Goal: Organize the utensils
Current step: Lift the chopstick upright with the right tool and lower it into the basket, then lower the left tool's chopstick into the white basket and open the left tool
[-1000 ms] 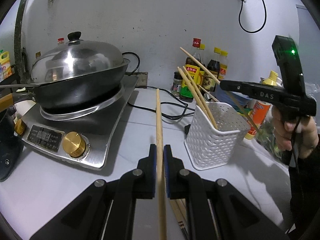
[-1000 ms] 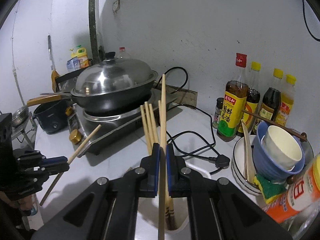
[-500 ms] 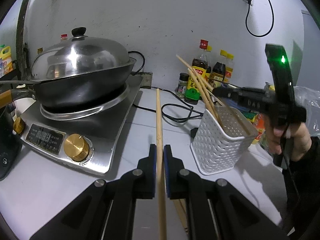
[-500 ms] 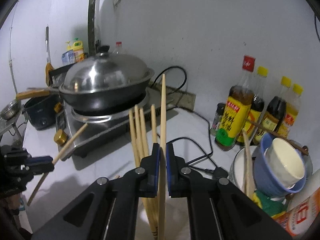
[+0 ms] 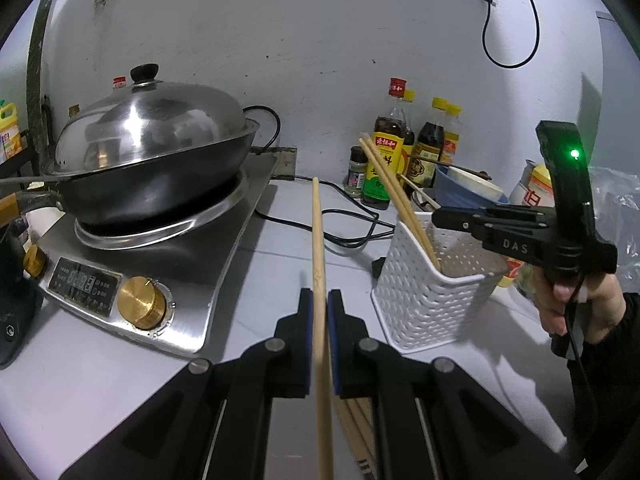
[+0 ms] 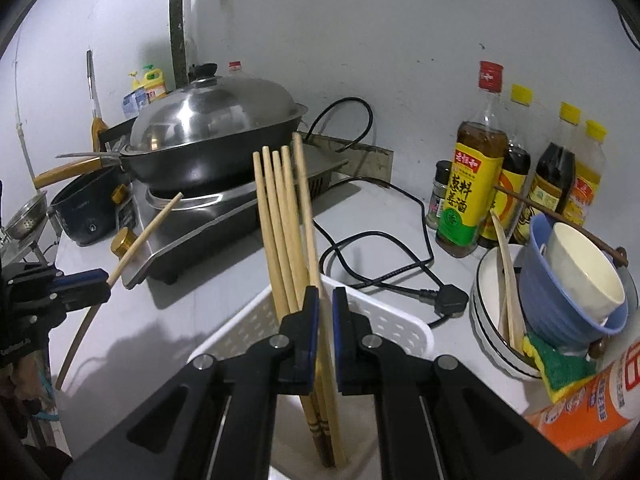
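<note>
The left gripper has its jaws pressed together on a single chopstick, which runs straight ahead along the fingers, its far tip pointing toward the back edge of the counter past the induction cooker. To its right, near the counter's middle, stands the white perforated basket with several chopsticks already leaning in it. The right gripper hovers directly over that basket, its jaws pinching one chopstick whose long axis stands steeply, lower end down inside the basket among the other sticks. So the right hand is much the nearer; its stick seems to need only a release, judging by how deep it reaches. The left stick lies well apart, to the basket's left.

The left wrist view shows the basket's outer wall and the hand carrying the right gripper; the right wrist view alone looks into the basket's interior and shows the left gripper off at the counter's left edge.
</note>
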A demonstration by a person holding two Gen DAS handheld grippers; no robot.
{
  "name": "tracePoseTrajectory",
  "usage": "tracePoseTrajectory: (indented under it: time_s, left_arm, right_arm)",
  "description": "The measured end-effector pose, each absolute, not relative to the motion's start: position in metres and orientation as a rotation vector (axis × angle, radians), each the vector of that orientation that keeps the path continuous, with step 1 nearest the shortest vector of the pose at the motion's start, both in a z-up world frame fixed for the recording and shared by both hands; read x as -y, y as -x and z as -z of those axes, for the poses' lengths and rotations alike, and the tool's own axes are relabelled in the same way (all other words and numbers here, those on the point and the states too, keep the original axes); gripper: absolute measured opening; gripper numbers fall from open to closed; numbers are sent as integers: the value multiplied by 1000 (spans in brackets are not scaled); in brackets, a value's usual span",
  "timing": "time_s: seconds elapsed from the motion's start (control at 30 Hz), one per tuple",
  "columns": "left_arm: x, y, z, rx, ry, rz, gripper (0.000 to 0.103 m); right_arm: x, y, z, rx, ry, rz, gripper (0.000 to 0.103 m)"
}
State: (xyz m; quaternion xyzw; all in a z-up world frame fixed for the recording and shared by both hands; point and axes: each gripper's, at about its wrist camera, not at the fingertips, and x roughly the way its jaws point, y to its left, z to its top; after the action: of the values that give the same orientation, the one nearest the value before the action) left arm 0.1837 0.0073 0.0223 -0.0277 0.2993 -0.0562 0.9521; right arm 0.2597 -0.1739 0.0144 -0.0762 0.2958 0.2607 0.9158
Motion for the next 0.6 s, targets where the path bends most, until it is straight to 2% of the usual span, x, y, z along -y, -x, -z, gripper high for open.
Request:
tracePoseTrajectory:
  time_s: [0.6]
  left_arm:
    - [30,-217,-60,-534,121,137,6]
  right_arm:
    - [230,-239,-26,-535,28,-529,6]
